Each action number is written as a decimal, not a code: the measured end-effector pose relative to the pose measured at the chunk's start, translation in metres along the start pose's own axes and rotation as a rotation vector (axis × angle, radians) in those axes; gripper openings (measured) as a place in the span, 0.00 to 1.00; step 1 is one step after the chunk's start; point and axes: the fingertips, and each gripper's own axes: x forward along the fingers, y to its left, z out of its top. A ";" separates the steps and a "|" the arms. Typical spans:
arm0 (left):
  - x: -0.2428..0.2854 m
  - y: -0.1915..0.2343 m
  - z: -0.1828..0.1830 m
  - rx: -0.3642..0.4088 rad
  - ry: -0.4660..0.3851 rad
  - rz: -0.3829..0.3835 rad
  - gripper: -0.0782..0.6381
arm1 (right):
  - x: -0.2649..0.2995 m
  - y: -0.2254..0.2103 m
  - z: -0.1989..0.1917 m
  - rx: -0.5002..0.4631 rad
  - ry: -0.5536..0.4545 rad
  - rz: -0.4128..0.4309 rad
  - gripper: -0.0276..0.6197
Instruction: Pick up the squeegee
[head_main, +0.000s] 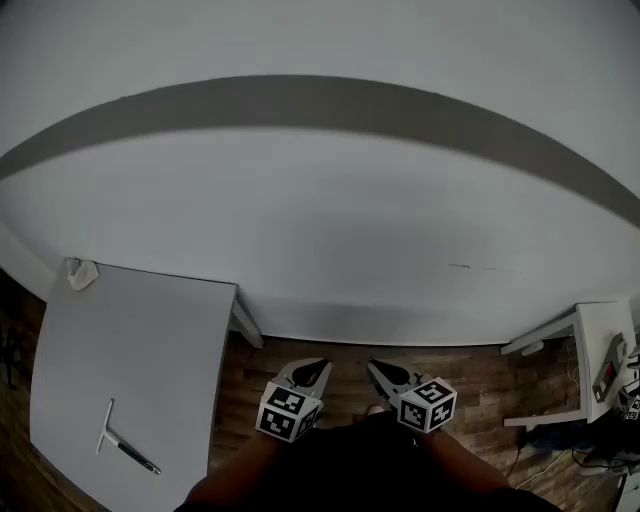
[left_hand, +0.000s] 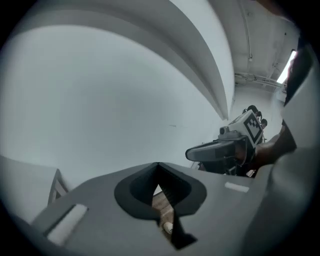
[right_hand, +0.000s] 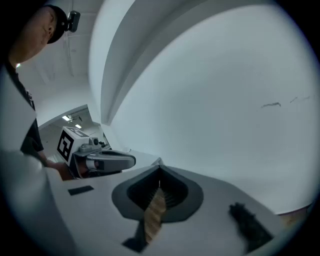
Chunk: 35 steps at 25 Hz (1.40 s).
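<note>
Squeegee (head_main: 122, 443) first: it lies flat on the grey counter (head_main: 130, 340) at the lower left of the head view, near the counter's front edge. It is T-shaped, with a short pale crossbar, a thin pale shaft, and a dark, slim handle end pointing toward the lower right. Nothing touches it, and both grippers are well apart from it, out over the floor. A crumpled white scrap (head_main: 80, 273) sits at the counter's far left corner.

The counter top looks smooth and matte. Beyond it rises a plain white wall (head_main: 320, 220), crossed by a broad grey curved band. The floor (head_main: 480, 385) is brown wood planking.

The left gripper (head_main: 320, 364) and right gripper (head_main: 376, 366) are held side by side low in the head view. Each is grey moulded plastic and carries a cube of black-and-white square markers.

The left gripper view shows its own jaws (left_hand: 158, 165) drawn together at the tip, with nothing between them. Only a sliver of wood floor shows through the dark ridged opening behind. The right gripper (left_hand: 192, 154) sits off to that side.

The right gripper view likewise shows its jaws (right_hand: 159, 162) closed and empty, with floor planks visible through the gap and the left gripper (right_hand: 131, 161) alongside. Neither gripper view takes in the squeegee; only the head view does.
</note>
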 end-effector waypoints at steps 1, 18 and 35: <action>0.001 -0.004 -0.001 -0.008 0.000 0.002 0.12 | -0.004 -0.002 -0.001 -0.004 0.006 0.004 0.05; 0.048 -0.071 0.010 -0.111 -0.064 0.178 0.12 | -0.059 -0.066 0.018 -0.115 0.053 0.157 0.05; 0.088 -0.142 -0.018 -0.221 -0.011 0.299 0.12 | -0.108 -0.110 -0.032 -0.064 0.173 0.297 0.05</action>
